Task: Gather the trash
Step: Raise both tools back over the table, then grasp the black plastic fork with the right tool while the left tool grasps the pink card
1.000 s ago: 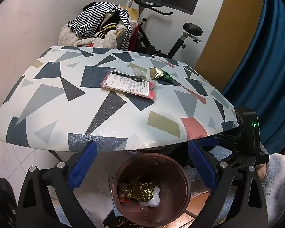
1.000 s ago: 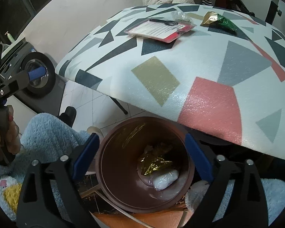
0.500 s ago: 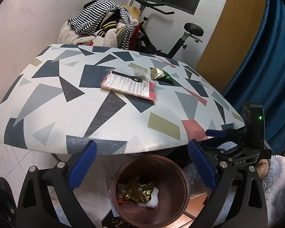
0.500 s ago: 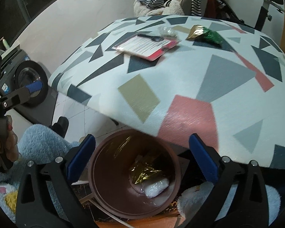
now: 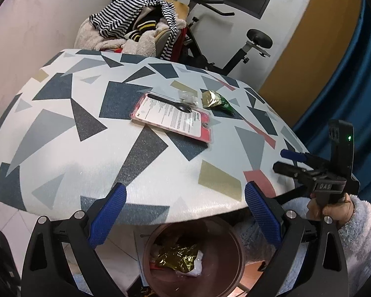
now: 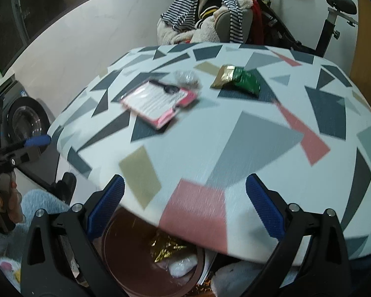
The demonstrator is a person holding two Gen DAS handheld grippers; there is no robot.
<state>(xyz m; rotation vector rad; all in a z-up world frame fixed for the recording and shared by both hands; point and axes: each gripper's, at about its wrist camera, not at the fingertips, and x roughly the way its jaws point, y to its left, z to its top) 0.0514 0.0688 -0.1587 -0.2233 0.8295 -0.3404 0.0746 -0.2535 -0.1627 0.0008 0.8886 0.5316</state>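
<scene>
On the patterned table (image 5: 61,153) (image 6: 259,133) lie a pink and white package (image 5: 172,118) (image 6: 158,99), a black plastic spoon (image 5: 169,102) (image 6: 165,87) across it, a crumpled clear wrapper (image 5: 188,96) (image 6: 186,78) and a gold and green snack bag (image 5: 216,100) (image 6: 237,79). A brown bin (image 5: 232,267) (image 6: 116,255) under the table's near edge holds gold foil and white trash. My left gripper (image 5: 185,212) and my right gripper (image 6: 184,203) both stand open and empty over the near edge. The right gripper (image 5: 290,159) also shows at the right of the left wrist view.
A chair piled with striped and fleece clothes (image 5: 133,24) (image 6: 205,17) and an exercise bike (image 5: 247,47) (image 6: 329,14) stand behind the table. A blue curtain (image 5: 353,86) hangs at the right. A washing machine (image 6: 24,123) is at the left.
Both grippers have risen from over the bin toward the tabletop, the right one further, so the table edge now hides part of the bin. Both remain open and empty.
</scene>
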